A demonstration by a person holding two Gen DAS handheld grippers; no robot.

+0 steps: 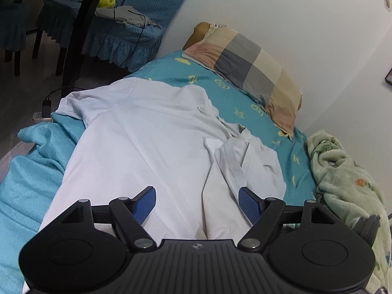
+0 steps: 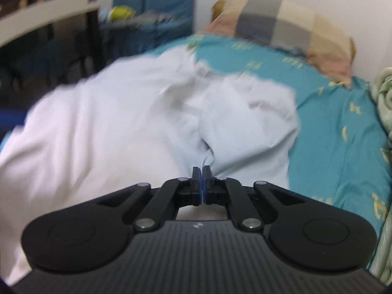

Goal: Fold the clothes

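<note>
A pale, almost white garment point(image 1: 147, 147) lies spread on the bed, stretching away ahead of the left gripper point(image 1: 197, 199), whose wide-apart fingers hover just above its near part. One side is folded inward, with a strip of hem lying diagonally just ahead of that gripper's right finger. At the right gripper point(image 2: 202, 171), a gathered ridge of the cloth is pinched between the closed fingertips.

Bed point(image 1: 274, 112) with a teal patterned sheet — lying directly on it: a white garment point(image 1: 147, 147) spread flat across the middle, a checked pillow point(image 1: 250, 73) against the wall, and a crumpled pale green blanket point(image 1: 343, 183) along the right edge.
</note>
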